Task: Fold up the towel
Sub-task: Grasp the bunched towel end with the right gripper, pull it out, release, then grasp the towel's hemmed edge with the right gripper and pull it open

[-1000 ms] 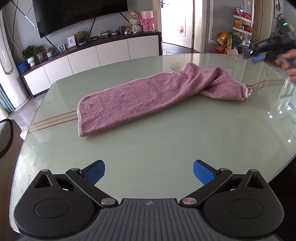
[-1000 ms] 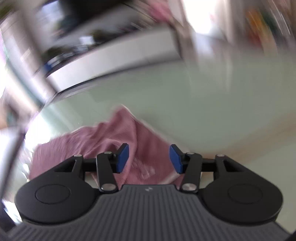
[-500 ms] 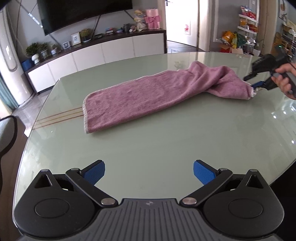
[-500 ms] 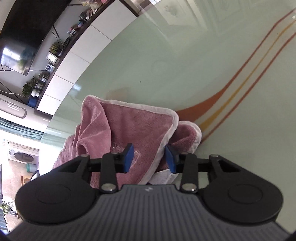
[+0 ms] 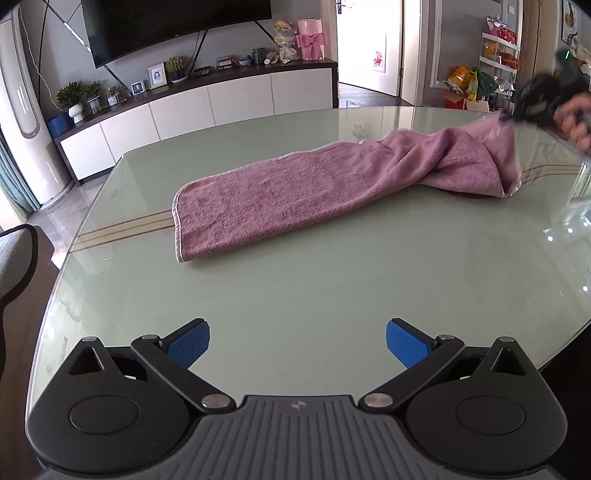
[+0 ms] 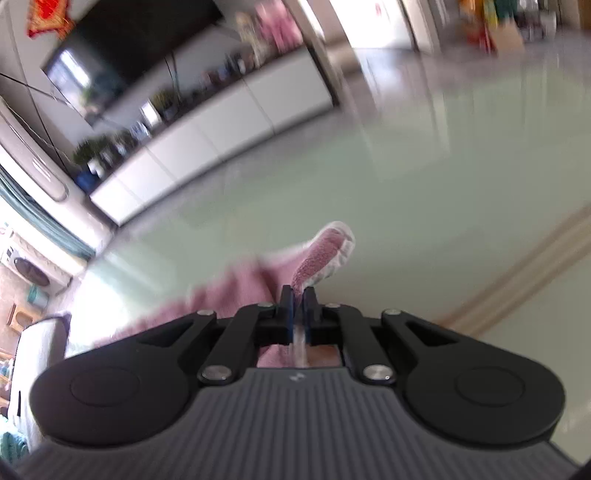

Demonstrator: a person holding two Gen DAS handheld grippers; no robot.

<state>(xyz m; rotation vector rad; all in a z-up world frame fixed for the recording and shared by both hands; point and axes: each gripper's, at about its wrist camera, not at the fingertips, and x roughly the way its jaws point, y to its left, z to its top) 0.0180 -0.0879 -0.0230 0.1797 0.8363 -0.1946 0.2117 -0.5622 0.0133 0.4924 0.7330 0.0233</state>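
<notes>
A pink towel (image 5: 314,184) with a pale hem lies lengthwise across the glass table (image 5: 295,295), its left end flat. Its right end is lifted off the glass and hangs in folds. My right gripper (image 6: 298,295) is shut on that end, and a hemmed corner of the towel (image 6: 325,254) sticks out past the closed pads. In the left wrist view the right gripper (image 5: 508,120) is a blurred dark shape held by a hand at the far right. My left gripper (image 5: 297,343) stands open over the near table edge, well short of the towel, with nothing between its fingers.
A low white cabinet (image 5: 207,103) with plants, frames and a pink gift box runs along the far wall under a television (image 5: 173,26). A chair back (image 5: 14,266) stands at the table's left. Striped lines (image 5: 122,227) cross the glass.
My right gripper came down over the towel's right end, shut on its corner and lifted it off the glass. The left gripper stayed put and open.
</notes>
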